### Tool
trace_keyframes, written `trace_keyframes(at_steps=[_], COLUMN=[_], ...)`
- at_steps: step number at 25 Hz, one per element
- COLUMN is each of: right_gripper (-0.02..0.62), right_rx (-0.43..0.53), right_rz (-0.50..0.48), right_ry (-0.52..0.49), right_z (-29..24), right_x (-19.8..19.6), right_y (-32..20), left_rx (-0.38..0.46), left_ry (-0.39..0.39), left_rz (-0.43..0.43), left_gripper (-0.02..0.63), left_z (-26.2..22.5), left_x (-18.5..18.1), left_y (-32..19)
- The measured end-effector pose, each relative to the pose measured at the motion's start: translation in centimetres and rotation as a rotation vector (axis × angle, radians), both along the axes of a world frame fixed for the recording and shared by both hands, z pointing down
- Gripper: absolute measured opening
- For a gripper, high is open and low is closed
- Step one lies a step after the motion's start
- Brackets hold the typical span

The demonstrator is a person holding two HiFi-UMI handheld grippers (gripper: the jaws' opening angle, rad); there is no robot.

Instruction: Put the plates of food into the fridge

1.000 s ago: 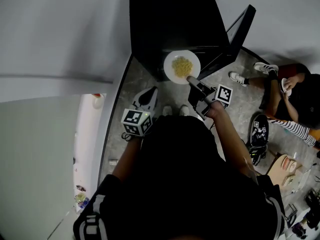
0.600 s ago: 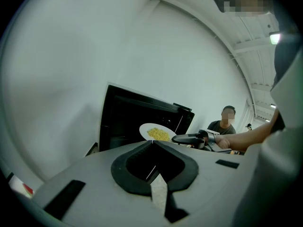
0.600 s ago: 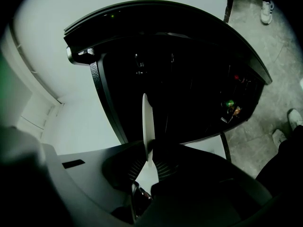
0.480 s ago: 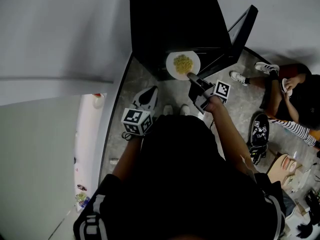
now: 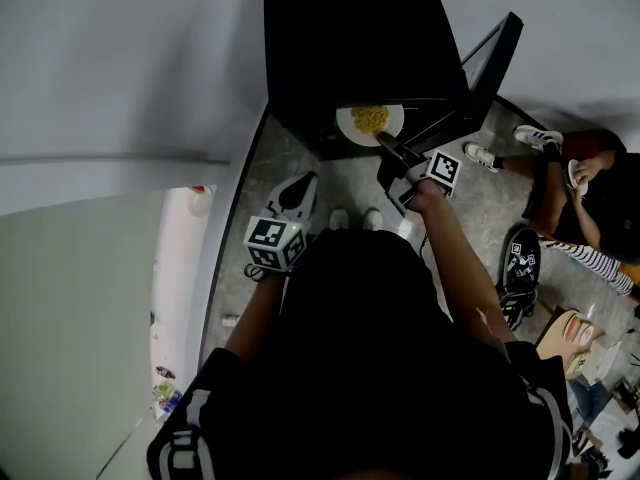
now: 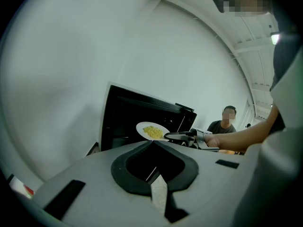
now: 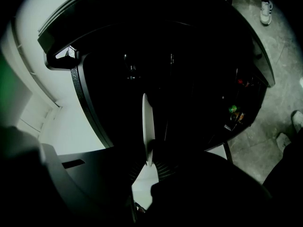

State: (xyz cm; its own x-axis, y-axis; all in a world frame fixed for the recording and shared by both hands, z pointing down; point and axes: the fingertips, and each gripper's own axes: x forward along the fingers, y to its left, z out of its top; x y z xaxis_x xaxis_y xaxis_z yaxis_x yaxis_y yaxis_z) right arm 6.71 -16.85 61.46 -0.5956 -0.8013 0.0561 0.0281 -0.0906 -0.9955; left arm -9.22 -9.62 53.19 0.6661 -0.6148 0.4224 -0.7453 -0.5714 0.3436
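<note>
A white plate [image 5: 370,121] of yellow food sits level at the mouth of the black fridge [image 5: 350,38], its far half inside the dark opening. My right gripper [image 5: 392,150] is shut on the plate's near rim. In the right gripper view the plate [image 7: 147,124] shows edge-on, with the right gripper [image 7: 149,161] clamped on its lower rim. My left gripper [image 5: 293,200] hangs low at the left, shut and empty. From the left gripper [image 6: 152,142] view, the plate [image 6: 152,130] and the fridge [image 6: 120,119] lie ahead.
The fridge door [image 5: 488,63] stands open to the right, and its shelves [image 7: 234,113] hold small items. A person [image 5: 590,193] sits on the tiled floor at the right, near loose shoes [image 5: 520,263]. A white wall runs along the left.
My right gripper has carried the plate forward and up, from in front of the fridge to partly inside its opening. The left gripper has stayed where it was.
</note>
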Motion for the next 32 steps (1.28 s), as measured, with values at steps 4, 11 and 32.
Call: trace_keyframes(at_steps=[4, 11, 32], right_gripper=[0.055, 0.054, 0.052], right_rx=[-0.014, -0.044, -0.090], right_rz=[0.011, 0.019, 0.081], right_ry=[0.003, 0.006, -0.019], right_z=[1.3, 2.8, 3.9], right_x=[0.2, -0.3, 0.1], right_y=[-1.6, -3.2, -7.1], left_rx=[-0.008, -0.024, -0.043], left_ry=[-0.004, -0.015, -0.026], left_rz=[0.007, 0.012, -0.007], left_gripper=[0.023, 0.023, 0.023], left_z=[0.6, 1.3, 1.5], left_x=[0.1, -0.3, -0.3], left_y=[-1.0, -1.4, -2.5])
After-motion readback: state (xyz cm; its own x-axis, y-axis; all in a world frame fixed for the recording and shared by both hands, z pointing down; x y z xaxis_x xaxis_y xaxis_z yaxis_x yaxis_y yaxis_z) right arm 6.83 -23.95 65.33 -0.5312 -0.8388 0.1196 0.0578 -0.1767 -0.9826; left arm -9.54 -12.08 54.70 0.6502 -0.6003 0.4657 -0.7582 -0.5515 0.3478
